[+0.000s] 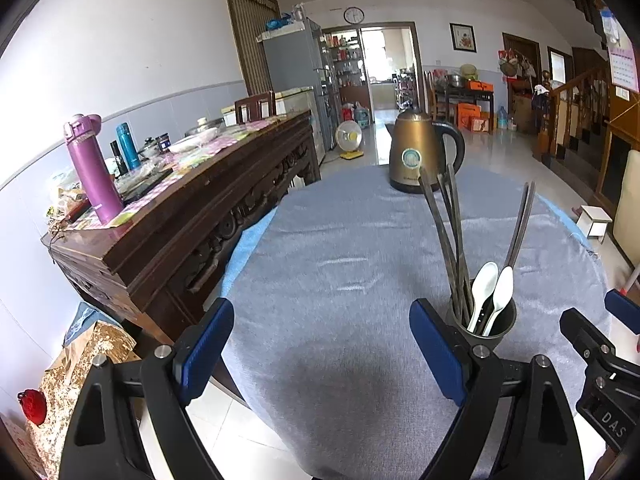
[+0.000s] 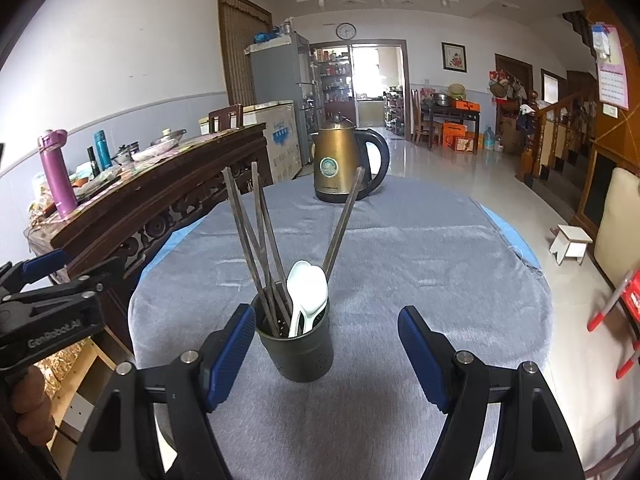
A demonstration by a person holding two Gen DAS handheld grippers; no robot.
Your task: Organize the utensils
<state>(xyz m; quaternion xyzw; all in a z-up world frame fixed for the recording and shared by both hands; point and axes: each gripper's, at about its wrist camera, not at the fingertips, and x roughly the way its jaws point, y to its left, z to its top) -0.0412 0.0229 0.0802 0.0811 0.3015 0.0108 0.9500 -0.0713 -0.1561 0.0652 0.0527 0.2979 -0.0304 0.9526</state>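
Chopsticks (image 2: 256, 240) and spoons (image 2: 308, 292) stand gathered in the holder (image 2: 298, 350), just ahead of my right fingers (image 2: 234, 354), nearer the left one. Both grippers, right (image 2: 326, 354) and left (image 1: 322, 348), hang open and empty; I judge the tabletop (image 2: 420, 264) sorted.

A gold electric kettle (image 2: 343, 160) with a black handle stood at the far end of the grey-clothed surface (image 2: 420, 272). Alongside, a dark wooden sideboard (image 1: 192, 208) carried a purple flask (image 1: 90, 168) and a teal flask (image 1: 127, 146). A wall clock (image 2: 346, 31) hung above the doorway.
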